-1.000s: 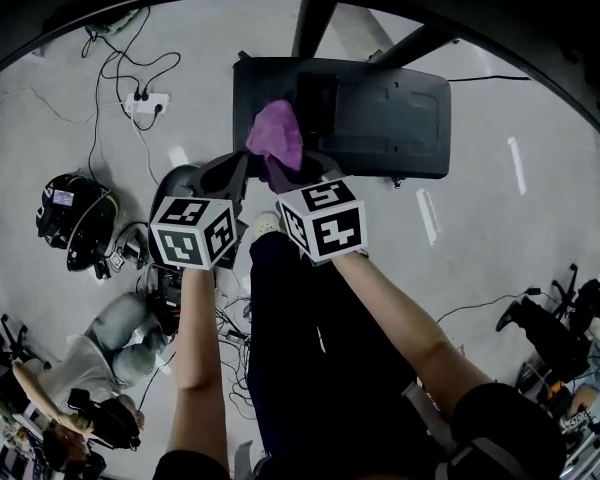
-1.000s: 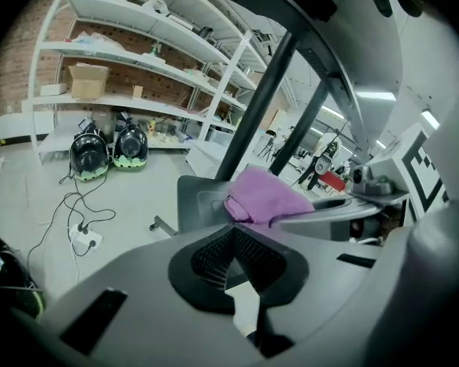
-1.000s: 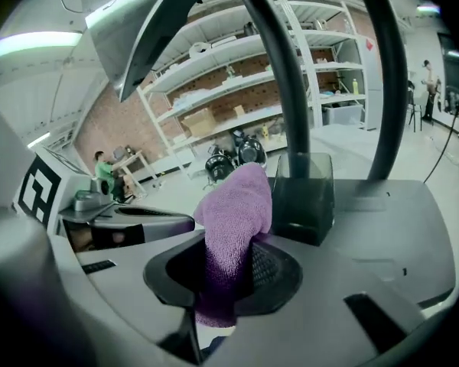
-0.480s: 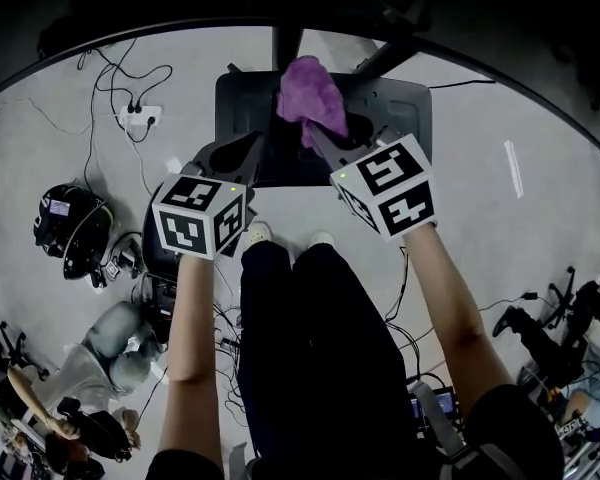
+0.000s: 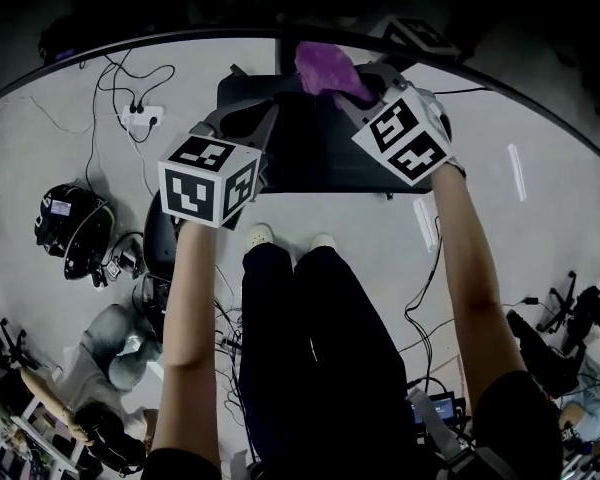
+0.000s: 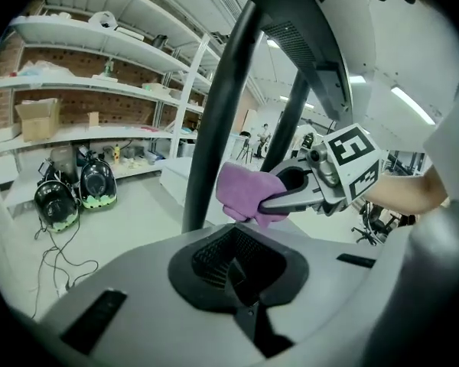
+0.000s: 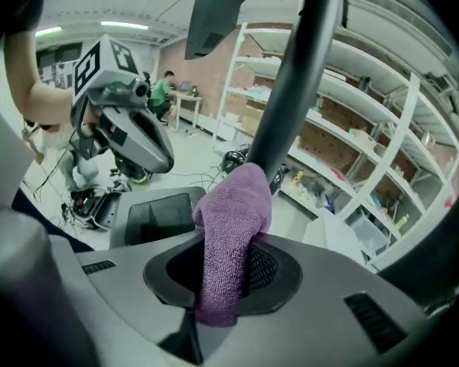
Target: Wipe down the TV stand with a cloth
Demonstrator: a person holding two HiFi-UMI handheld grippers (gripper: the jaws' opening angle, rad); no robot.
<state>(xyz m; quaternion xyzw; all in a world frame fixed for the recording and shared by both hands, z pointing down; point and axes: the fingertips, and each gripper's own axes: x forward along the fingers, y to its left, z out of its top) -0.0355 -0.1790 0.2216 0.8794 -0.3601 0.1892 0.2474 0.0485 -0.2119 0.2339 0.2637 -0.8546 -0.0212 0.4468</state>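
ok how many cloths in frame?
1: purple cloth, pinched in the tongs of the right gripper, near the black pole. The left gripper holds none. More may be hidden.

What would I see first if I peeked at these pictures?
A fuzzy purple cloth, pinched in the right gripper up close to the stand's dark pole. Next come the black-and-white marker cubes on it and on the left gripper, above the dark stand base on the grey floor.

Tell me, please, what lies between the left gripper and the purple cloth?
Nothing: in the left gripper view, the stretch from the left gripper to the purple cloth is bare; the stand's pole rises beside it.
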